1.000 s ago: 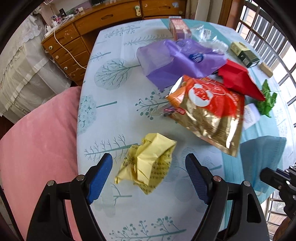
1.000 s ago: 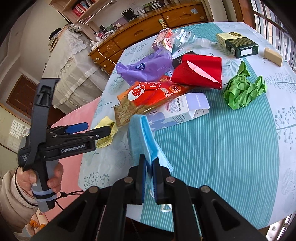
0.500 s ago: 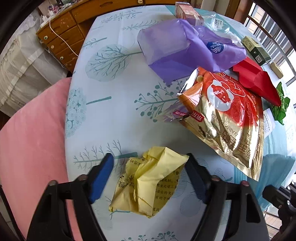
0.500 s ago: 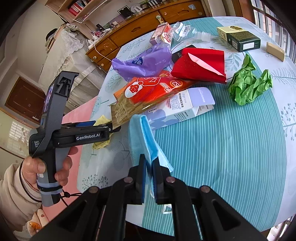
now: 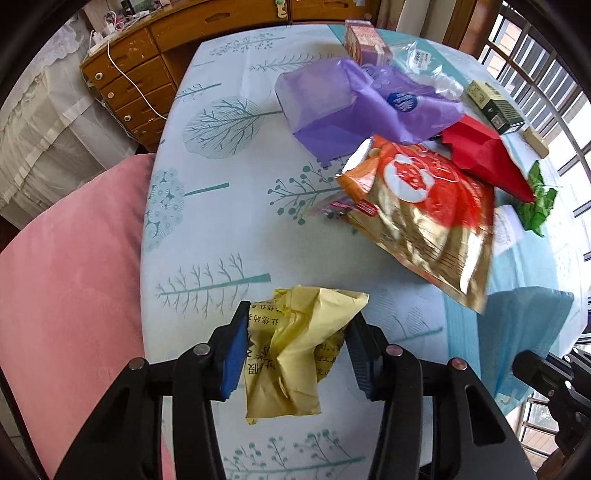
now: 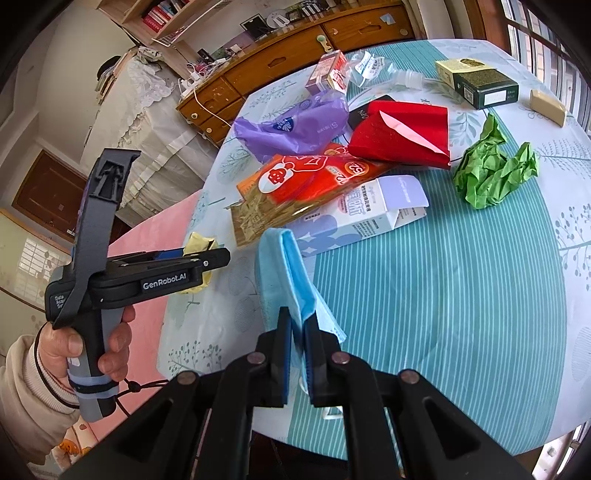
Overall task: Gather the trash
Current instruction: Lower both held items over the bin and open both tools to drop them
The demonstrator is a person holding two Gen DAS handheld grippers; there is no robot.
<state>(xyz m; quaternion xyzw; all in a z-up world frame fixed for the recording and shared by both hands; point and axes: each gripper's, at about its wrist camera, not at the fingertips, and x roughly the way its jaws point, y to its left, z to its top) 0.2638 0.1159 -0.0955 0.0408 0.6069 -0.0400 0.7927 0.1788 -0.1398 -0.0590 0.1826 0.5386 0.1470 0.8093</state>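
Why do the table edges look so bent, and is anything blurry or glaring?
Left wrist view: the fisheye lens bows the table; the gold snack bag smears at its lower edge, its foil glinting. Right wrist view: sharp, the same bowing; daylight whitens the windows.

Two tools: left tool (image 5: 297,354), right tool (image 6: 295,354).
Crumpled paper, two: yellow wad (image 5: 295,347) between left tool's pads, green wad (image 6: 491,171) far beyond right tool.
Face mask (image 6: 286,280): one, in right tool.
Plastic bags, two: purple bag (image 5: 354,107), clear bag (image 6: 373,68).
Foil pouch (image 5: 424,218): one.
Red envelope (image 6: 402,134): one.
Cartons and boxes, three: milk carton (image 6: 369,218), green box (image 6: 480,83), pink box (image 6: 328,72).
Tan block (image 6: 548,107): one.
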